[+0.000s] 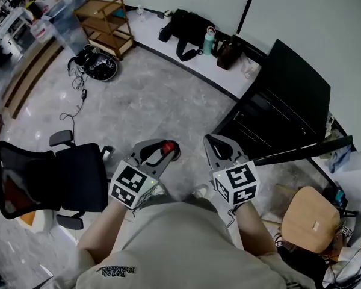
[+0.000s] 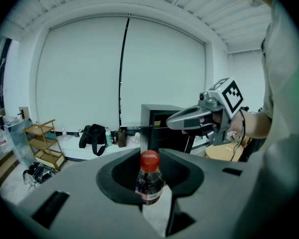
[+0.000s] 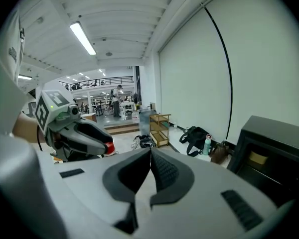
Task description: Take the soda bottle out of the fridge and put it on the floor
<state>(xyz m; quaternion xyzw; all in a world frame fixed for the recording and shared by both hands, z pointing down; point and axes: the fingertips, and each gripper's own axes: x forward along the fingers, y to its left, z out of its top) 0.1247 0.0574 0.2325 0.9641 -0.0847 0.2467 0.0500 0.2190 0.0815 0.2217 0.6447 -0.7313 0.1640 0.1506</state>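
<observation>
One soda bottle (image 2: 149, 180), red-capped and filled with dark drink, stands upright in the left gripper (image 1: 158, 156). Its fingers (image 2: 187, 173) pinch the bottle from both sides just below the cap, so it hangs in the air above the floor (image 1: 162, 98), out in front of the person's knees and clear of the fridge (image 1: 280, 98). The right gripper (image 3: 150, 156) is just beside the left one, carrying nothing, with its two fingers pressed together.

There is one black fridge, at the right and close to the right gripper. A thin dark bar along its near side may be its door seen edge-on, though the head view is too poor to be sure. One black office chair (image 1: 45, 179) stands at the left, near the left gripper. One round wooden stool (image 1: 313, 218) sits at the lower right.

Along the far wall there are one wooden shelf trolley (image 1: 105, 23), one black bag (image 1: 186, 24) and one teal flask (image 1: 209, 41).

Between chair and fridge the marble floor lies open ahead of both grippers, up to a tangle of cables (image 1: 96, 62) near the trolley.
</observation>
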